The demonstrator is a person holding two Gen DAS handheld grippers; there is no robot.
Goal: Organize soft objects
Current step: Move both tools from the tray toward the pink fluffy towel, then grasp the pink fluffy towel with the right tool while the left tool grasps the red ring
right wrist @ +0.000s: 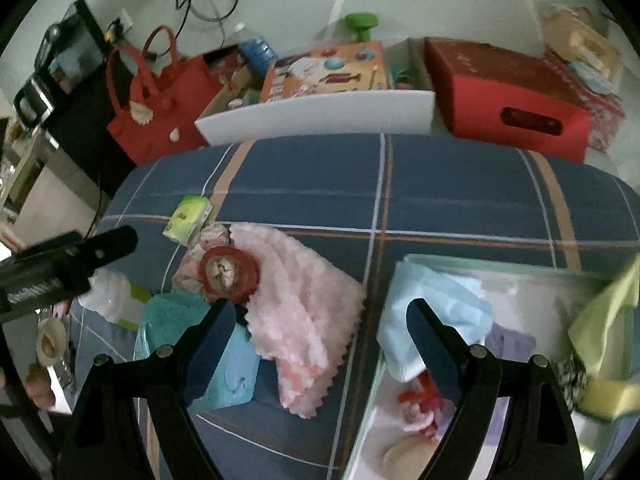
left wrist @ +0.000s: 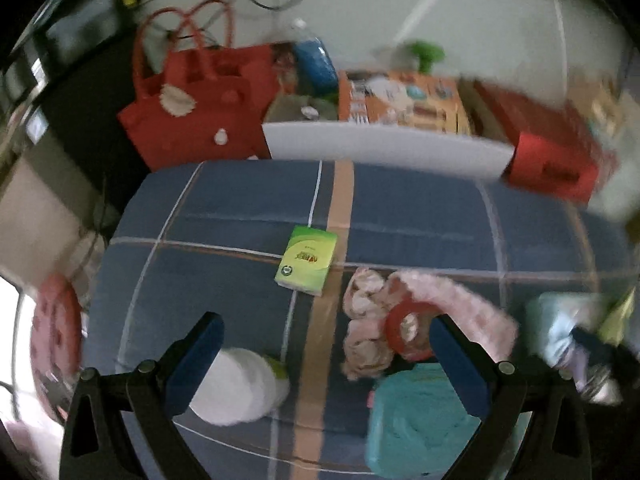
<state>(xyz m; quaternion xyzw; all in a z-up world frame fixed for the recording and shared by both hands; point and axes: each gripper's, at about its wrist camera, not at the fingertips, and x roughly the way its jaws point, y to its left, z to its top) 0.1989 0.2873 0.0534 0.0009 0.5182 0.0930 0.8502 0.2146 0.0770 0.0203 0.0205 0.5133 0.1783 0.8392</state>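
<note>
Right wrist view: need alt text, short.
The open right gripper hovers over a blue plaid cloth, between a fluffy pink cloth and a tray of soft items. The left gripper enters from the left edge.

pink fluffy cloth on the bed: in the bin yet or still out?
Out. The pink fluffy cloth lies crumpled on the blue plaid bedcover, left of the pale green-rimmed bin, apart from it.
</note>
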